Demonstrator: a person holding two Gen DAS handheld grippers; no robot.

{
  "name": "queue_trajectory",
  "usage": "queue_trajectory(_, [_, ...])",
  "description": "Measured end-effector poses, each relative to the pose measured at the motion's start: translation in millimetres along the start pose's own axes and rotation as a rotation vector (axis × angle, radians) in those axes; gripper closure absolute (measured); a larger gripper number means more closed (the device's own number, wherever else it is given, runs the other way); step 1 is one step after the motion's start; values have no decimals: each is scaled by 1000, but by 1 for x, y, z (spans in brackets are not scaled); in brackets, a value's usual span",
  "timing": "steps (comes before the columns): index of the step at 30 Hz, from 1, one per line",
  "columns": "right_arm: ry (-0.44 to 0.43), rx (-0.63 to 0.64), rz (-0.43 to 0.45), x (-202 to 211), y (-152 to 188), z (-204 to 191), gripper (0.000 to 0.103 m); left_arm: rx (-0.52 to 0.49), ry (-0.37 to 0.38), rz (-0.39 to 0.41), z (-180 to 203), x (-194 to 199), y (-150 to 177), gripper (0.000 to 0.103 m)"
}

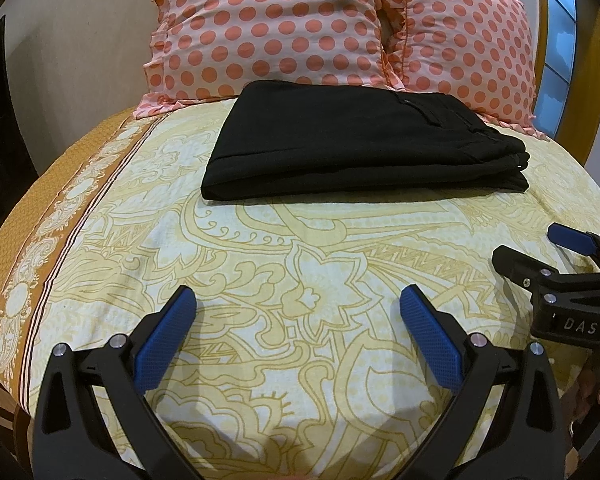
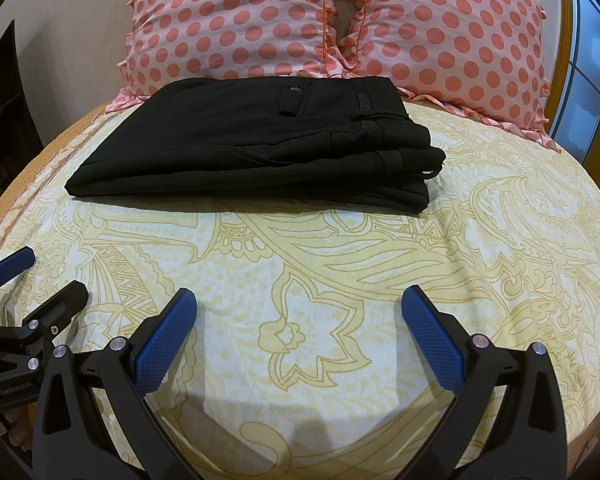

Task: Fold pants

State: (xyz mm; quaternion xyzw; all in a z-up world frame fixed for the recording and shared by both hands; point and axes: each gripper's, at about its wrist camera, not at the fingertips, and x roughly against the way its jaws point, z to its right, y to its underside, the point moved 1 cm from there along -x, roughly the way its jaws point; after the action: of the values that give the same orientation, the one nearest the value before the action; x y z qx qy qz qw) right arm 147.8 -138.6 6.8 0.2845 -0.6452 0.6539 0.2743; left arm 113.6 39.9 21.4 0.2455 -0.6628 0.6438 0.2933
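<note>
Black pants [image 1: 360, 140] lie folded into a flat rectangle on the bed, waistband at the right, just in front of the pillows; they also show in the right wrist view [image 2: 252, 148]. My left gripper [image 1: 298, 300] is open and empty, held back over the bedsheet well short of the pants. My right gripper [image 2: 299, 300] is open and empty too, likewise short of the pants. The right gripper shows at the right edge of the left wrist view [image 1: 540, 248], and the left gripper at the left edge of the right wrist view [image 2: 40, 276].
The bed has a yellow paisley sheet [image 1: 300, 264] with an orange border at the left [image 1: 32, 264]. Two pink polka-dot pillows [image 1: 268, 24] [image 1: 468, 40] stand behind the pants. A window [image 2: 588, 80] and wooden frame are at the right, dark furniture [image 1: 0, 128] at the left.
</note>
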Motion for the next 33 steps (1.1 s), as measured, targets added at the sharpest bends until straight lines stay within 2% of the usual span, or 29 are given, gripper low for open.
queue_trajectory(33, [0,0,0,0,0,0,1,3,0,-12,1,-4,1,2])
